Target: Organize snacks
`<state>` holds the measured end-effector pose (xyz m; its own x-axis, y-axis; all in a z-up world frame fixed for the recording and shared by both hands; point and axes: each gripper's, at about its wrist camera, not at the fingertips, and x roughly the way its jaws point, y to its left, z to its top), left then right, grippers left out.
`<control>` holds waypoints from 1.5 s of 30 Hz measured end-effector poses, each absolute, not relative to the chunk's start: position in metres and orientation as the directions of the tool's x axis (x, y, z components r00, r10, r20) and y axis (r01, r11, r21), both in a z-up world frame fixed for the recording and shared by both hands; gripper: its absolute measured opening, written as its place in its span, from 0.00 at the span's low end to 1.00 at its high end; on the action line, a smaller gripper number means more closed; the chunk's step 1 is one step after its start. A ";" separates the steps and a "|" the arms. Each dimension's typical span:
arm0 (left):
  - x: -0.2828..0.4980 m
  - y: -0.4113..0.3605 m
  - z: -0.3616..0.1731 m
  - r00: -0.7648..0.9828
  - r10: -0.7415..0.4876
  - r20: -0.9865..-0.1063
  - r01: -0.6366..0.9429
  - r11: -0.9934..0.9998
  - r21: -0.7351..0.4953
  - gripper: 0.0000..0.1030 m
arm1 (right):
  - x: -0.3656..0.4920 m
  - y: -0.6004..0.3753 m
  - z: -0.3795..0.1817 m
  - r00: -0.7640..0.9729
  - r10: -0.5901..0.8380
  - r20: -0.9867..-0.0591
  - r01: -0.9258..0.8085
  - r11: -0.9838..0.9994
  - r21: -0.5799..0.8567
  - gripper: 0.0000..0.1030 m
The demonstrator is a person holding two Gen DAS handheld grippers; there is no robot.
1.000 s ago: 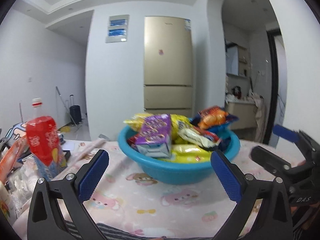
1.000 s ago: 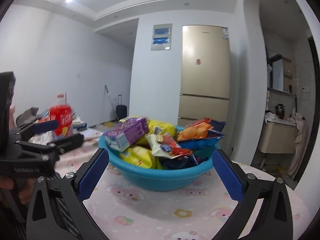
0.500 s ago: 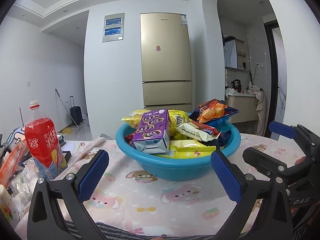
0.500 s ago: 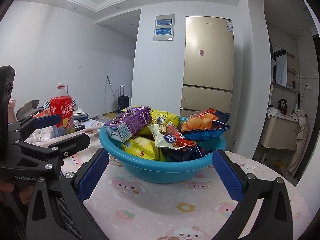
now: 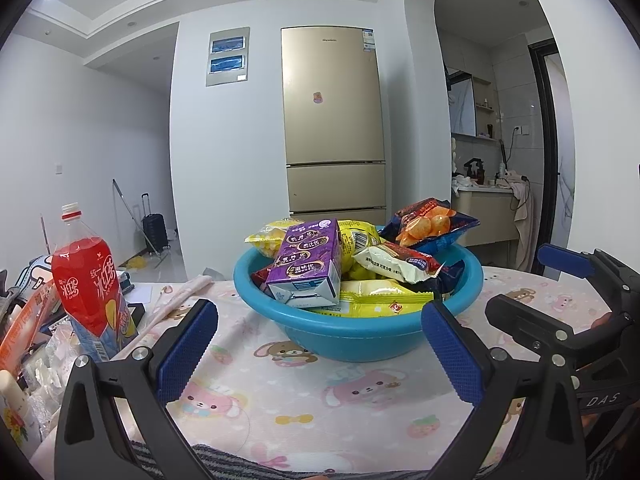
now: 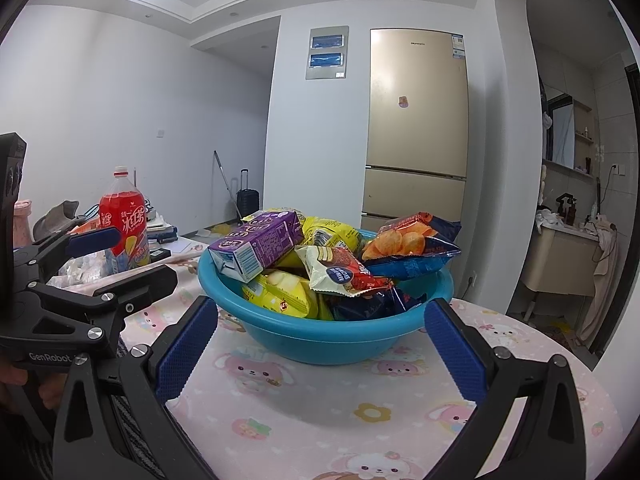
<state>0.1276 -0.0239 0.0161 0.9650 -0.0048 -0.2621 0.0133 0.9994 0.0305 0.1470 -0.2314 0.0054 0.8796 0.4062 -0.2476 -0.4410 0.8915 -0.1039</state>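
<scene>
Both grippers are held low over the table, jaws wide apart and empty — the left gripper (image 5: 320,350) and the right gripper (image 6: 322,350) are each aimed at the blue bowl (image 5: 360,334). The bowl is set on a pink tablecloth (image 5: 304,396) printed with bears and rabbits, and is heaped with snacks: a purple carton (image 5: 310,266) is laid on top, yellow packets (image 6: 284,290) are seen beneath, and a chip bag (image 6: 408,250) is propped at the right. A red bottle (image 5: 90,288) is stood upright at the table's left among clutter. Behind — white walls, a gold fridge (image 5: 334,120), and a suitcase (image 5: 155,228) on the floor.
</scene>
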 end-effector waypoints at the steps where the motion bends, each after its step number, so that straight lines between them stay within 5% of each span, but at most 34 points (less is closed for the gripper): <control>1: 0.128 -0.024 0.016 0.965 -0.005 -0.262 0.013 0.999 0.030 1.00 | 0.147 -0.231 0.005 0.880 0.406 -0.248 -0.441 0.891 -0.104 1.00; 45: 0.128 -0.023 0.017 0.965 0.000 -0.263 0.010 0.999 0.035 1.00 | 0.148 -0.231 0.003 0.868 0.413 -0.277 -0.455 0.884 -0.108 1.00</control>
